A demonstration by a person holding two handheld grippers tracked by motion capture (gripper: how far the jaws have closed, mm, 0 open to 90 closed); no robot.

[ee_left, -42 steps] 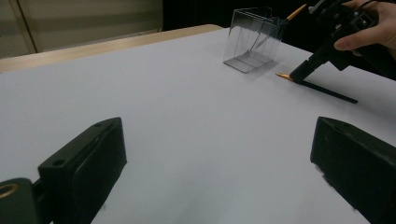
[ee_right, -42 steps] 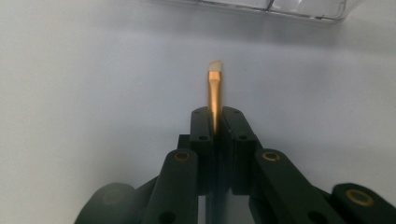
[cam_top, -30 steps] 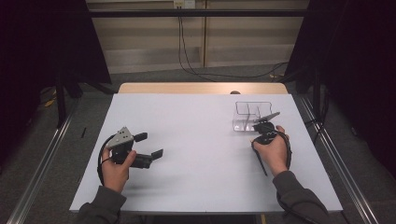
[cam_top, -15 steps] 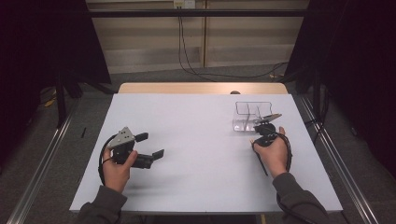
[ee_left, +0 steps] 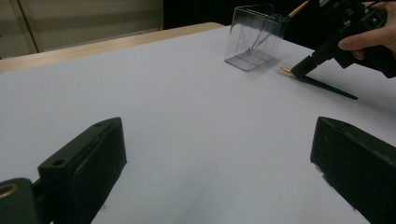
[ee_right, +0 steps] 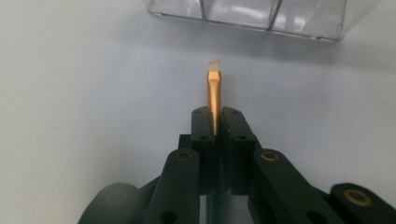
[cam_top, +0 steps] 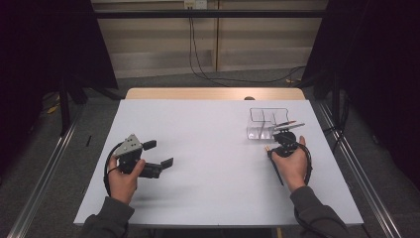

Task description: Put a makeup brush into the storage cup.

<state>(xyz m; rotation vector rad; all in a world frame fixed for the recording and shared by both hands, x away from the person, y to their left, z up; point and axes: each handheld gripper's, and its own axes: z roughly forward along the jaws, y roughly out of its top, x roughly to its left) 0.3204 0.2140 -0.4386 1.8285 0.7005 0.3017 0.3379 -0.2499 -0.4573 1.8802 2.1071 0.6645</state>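
Slightly nearer the clear organiser (cam_top: 267, 124) than a second ago, the right gripper (cam_top: 275, 147) sits at the right of the high view, clamped on a brush (cam_top: 274, 166); the left gripper (cam_top: 158, 153), at lower left, has not shifted.

Left gripper view: its jaws stand wide apart over the white table (ee_left: 177, 116), with the organiser at upper right.

Right gripper view: the jaws pinch the brush's gold ferrule (ee_right: 214, 95) at centre, its pale tip toward the organiser along the top edge.
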